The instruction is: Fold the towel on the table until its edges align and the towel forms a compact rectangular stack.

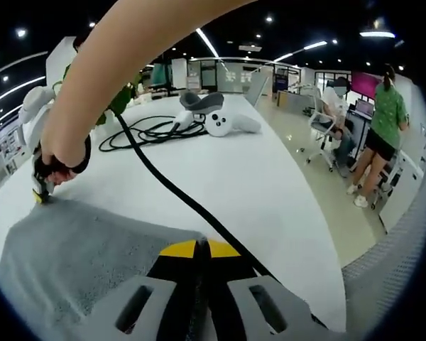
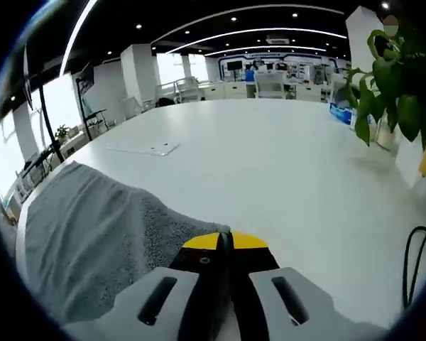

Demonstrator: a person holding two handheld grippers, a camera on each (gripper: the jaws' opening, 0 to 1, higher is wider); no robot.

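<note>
A grey towel [image 1: 78, 256] lies flat on the white table [image 1: 255, 185]. In the left gripper view my left gripper [image 1: 199, 249] has its yellow-tipped jaws pressed together on the towel's near corner. A person's arm reaches across that view to the right gripper [image 1: 40, 193], which pinches the towel's far left corner. In the right gripper view the towel [image 2: 92, 234] spreads to the left, and my right gripper [image 2: 225, 241] is shut on its edge.
A black cable [image 1: 163, 185] runs across the table to a coil beside white controllers [image 1: 220, 122]. The table edge [image 1: 326, 234] curves on the right, with people and chairs beyond. A potted plant [image 2: 390, 78], a flat white sheet [image 2: 145, 148] and a cable loop [image 2: 412, 263] are on the table.
</note>
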